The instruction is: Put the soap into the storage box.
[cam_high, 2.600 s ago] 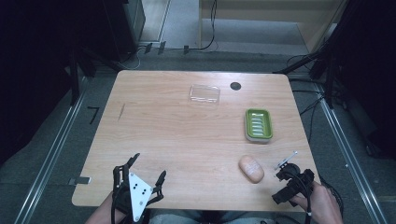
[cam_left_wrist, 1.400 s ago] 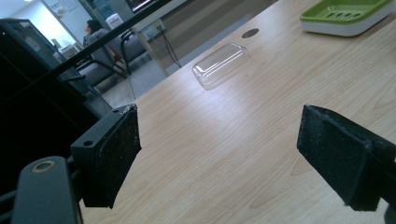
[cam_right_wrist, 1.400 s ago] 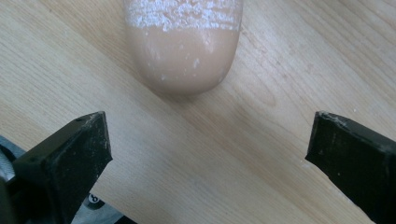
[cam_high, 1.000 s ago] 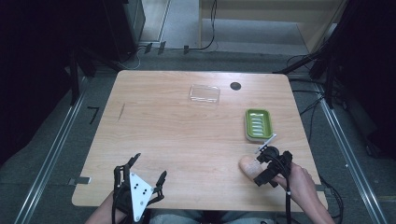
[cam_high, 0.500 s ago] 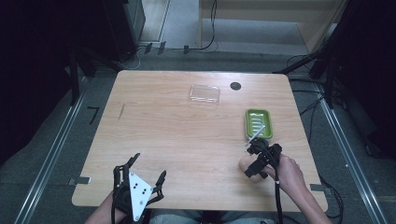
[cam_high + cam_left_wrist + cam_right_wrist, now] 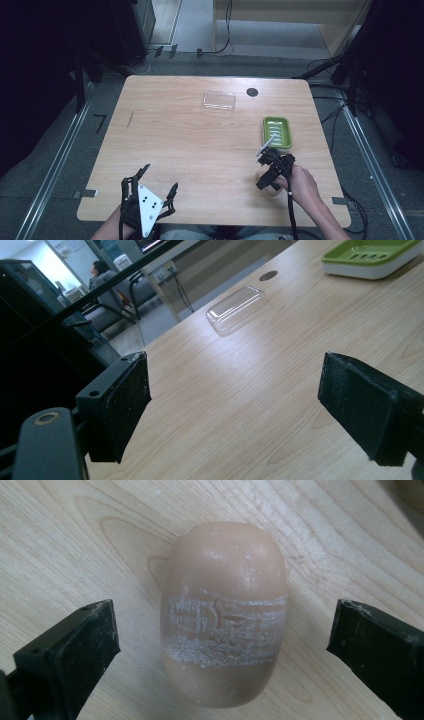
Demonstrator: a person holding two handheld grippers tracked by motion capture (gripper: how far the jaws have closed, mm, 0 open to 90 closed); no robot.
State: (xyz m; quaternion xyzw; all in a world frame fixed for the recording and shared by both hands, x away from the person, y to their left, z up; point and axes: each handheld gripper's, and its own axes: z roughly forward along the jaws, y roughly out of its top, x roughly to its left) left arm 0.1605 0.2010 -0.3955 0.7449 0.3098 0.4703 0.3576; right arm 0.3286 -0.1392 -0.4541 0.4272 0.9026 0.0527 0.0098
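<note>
- We see our right gripper [image 6: 266, 176] lowered over the tan bar of soap [image 6: 224, 615], which lies on the counter [image 6: 190, 135] near its front right edge, just in front of the green soap dish [image 6: 277, 132].
- In the right gripper view the jaws stand spread wide, one on each side of the soap, with bare wood showing between each pad and the bar; neither pad touches it.
- The soap lies flat, with a whitish scuffed band across its middle.
- In the high view the gripper hides most of the soap.
- Our left gripper [image 6: 147, 192] rests at the front left of the counter, well apart from the soap, its jaws spread with nothing between them.
- A clear plastic lid [image 6: 219, 100] lies toward the far edge, beside a small dark round spot [image 6: 252, 92].
</note>
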